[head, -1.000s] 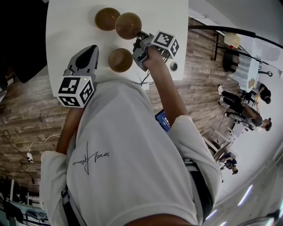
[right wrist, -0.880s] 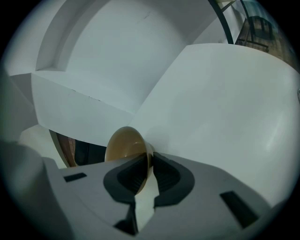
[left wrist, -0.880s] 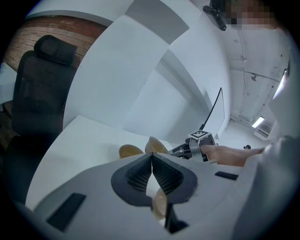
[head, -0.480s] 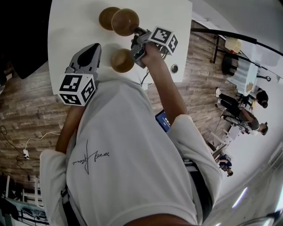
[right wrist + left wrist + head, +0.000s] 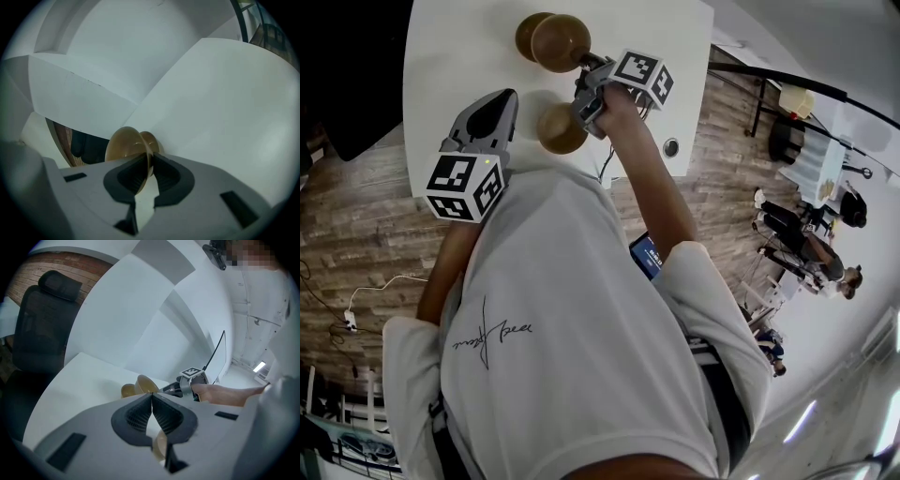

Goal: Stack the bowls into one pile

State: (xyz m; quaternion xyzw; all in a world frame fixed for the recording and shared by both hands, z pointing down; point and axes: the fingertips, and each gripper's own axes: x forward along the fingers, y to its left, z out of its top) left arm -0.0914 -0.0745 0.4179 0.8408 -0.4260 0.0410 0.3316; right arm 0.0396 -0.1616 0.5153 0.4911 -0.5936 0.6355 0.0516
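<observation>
The right gripper (image 5: 585,67) pinches the rim of a brown bowl (image 5: 559,41) over the far part of the white table (image 5: 450,56), overlapping a second bowl (image 5: 525,34). A third bowl (image 5: 558,131) sits nearer. The left gripper (image 5: 499,99), jaws pressed together on nothing, hovers at the left.

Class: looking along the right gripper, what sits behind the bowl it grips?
A second bowl on the table; only its right edge shows, the gripped bowl covers the rest.

Moved my right gripper (image 5: 585,66) with held bowl (image 5: 560,42) left along desk (image 5: 450,56) far edge; now overlapping far bowl (image 5: 522,36) more.
</observation>
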